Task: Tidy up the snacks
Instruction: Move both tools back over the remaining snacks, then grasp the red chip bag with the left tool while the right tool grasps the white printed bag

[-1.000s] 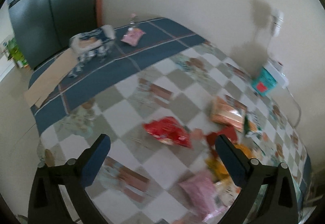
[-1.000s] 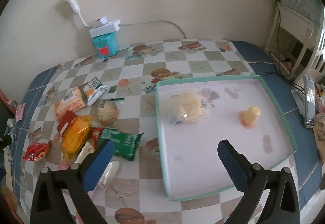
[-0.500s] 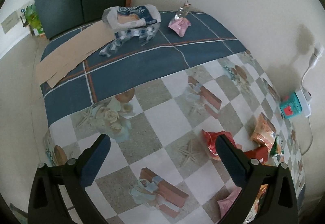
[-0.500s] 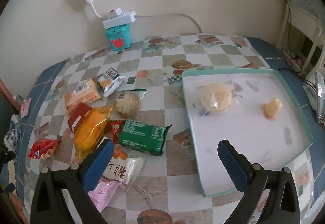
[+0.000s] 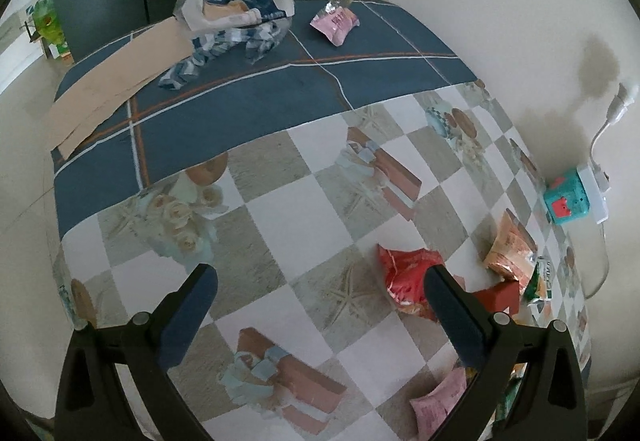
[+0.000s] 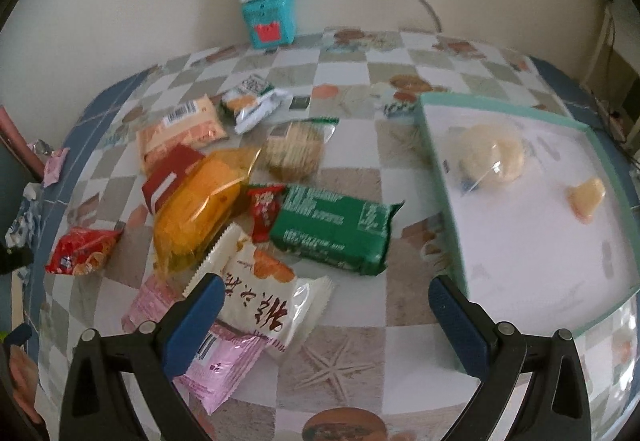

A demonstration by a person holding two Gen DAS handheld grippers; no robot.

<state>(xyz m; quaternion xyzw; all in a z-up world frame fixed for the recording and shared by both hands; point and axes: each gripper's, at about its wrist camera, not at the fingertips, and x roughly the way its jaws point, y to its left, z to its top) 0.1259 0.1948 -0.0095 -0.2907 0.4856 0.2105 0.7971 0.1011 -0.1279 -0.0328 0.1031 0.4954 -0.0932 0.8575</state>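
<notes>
Snacks (image 6: 224,193) piled on desk (image 6: 352,321) left of tray (image 6: 536,241); left gripper (image 5: 320,289) and right gripper (image 6: 326,297) both spread apart, empty.

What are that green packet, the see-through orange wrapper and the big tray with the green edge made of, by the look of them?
Green packet: likely printed plastic film, slightly glossy, with crimped serrated ends. Orange wrapper: thin clear plastic, shiny and crinkled, its contents showing through. Tray: unclear; its flat matte white floor and straight teal walls suggest cardboard or rigid plastic.
</notes>
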